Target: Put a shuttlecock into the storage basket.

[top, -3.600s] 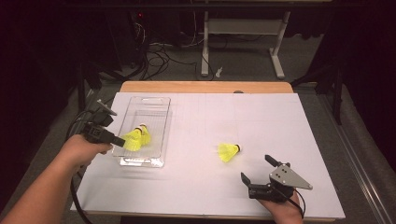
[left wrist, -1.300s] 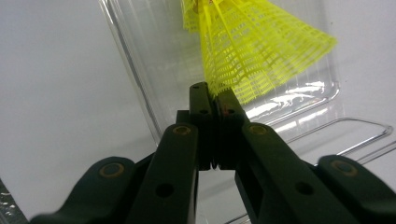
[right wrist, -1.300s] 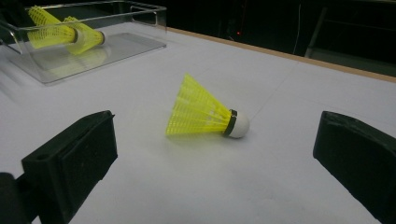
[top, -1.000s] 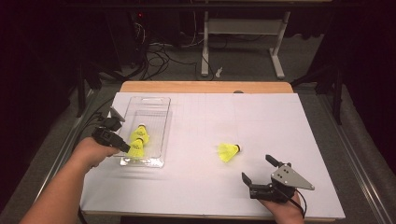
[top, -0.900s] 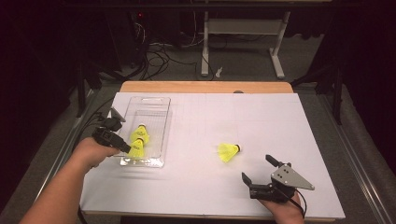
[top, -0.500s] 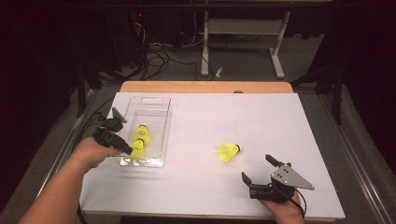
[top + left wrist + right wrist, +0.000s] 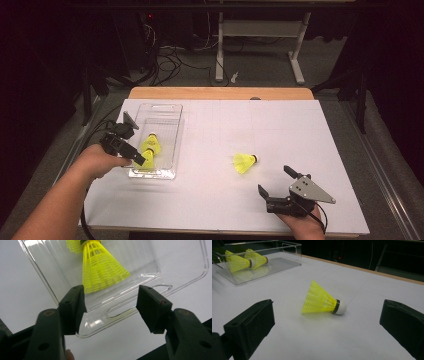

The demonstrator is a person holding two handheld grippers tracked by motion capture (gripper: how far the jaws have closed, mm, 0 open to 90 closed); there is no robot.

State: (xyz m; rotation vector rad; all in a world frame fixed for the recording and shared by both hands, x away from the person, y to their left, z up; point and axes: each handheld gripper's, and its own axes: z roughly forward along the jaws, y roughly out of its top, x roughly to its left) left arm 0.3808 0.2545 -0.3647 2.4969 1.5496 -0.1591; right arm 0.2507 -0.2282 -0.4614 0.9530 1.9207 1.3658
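A: Well, start big — what carries it all?

B: The counter [image 7: 300,130], covered in a smooth white sheet with a wooden edge at the far side. On its left part sits a clear plastic tray [image 7: 167,107], rectangular, hard and glossy, with a slot handle cut into each end.

A: And how far along is the sorting?

B: By my reading, two thirds done. Two yellow shuttlecocks [image 7: 150,145] lie inside the tray; the third shuttlecock [image 7: 244,163] lies on its side on the open counter, well apart from the tray, cork pointing right.

A: The tools?

B: The left tool [image 7: 141,161] hovers over the tray's near end, released — in the left gripper view its jaws stand apart with nothing between them, just past the mesh skirt of the nearer shuttlecock in the tray [image 7: 101,270]. The right tool [image 7: 274,181] rests low near the counter's front edge, spread wide and empty, and in the right gripper view the loose shuttlecock sits between its jaws but farther off.

A: Materials on that last one?

B: A flared skirt of yellow plastic ribs and netting, a dark band, then a rounded white cork tip — light, likely to roll in an arc if nudged.
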